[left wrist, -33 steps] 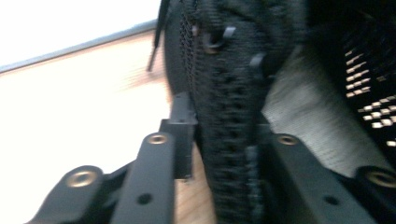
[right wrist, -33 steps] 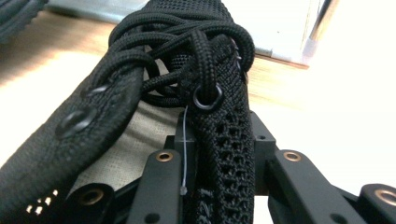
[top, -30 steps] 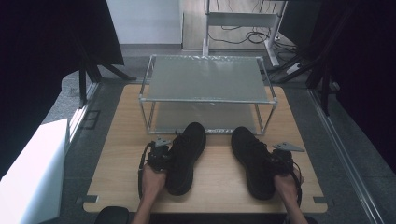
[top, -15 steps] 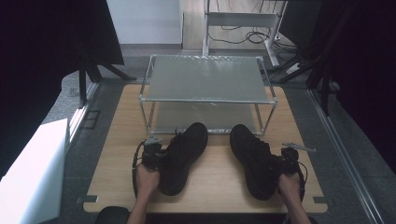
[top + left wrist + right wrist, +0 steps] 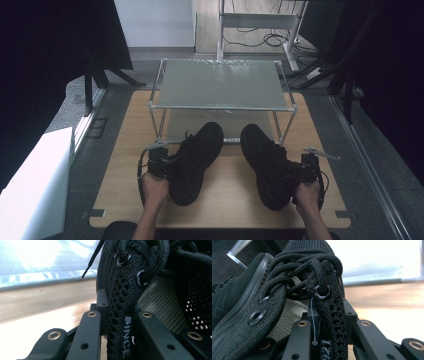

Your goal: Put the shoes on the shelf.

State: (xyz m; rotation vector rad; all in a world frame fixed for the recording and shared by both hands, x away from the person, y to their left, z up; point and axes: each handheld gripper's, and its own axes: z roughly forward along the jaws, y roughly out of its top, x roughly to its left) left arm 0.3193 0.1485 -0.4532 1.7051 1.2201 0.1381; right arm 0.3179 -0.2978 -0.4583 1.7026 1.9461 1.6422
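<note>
Two black mesh lace-up shoes lie on the wooden table (image 5: 227, 197), toes pointing at a metal rack. My left gripper (image 5: 169, 165) is shut on the outer side wall of the left shoe (image 5: 196, 157). In the left gripper view the jaws (image 5: 117, 313) pinch the left shoe's mesh wall (image 5: 117, 285), which is printed "SINCE". My right gripper (image 5: 296, 172) is shut on the outer side of the right shoe (image 5: 266, 162). In the right gripper view the jaws (image 5: 327, 311) clamp the right shoe's eyelet flap (image 5: 324, 277), below a metal eyelet. A hand holds each gripper.
A metal-framed rack (image 5: 220, 85) with a frosted top stands at the back of the table, and the shoe toes reach its front edge. A white box (image 5: 30, 185) sits on the floor at the left. A desk frame with cables (image 5: 260, 22) stands behind.
Both shoes have slid a little forward toward the rack, and the two grippers have moved slightly apart while keeping their hold.
</note>
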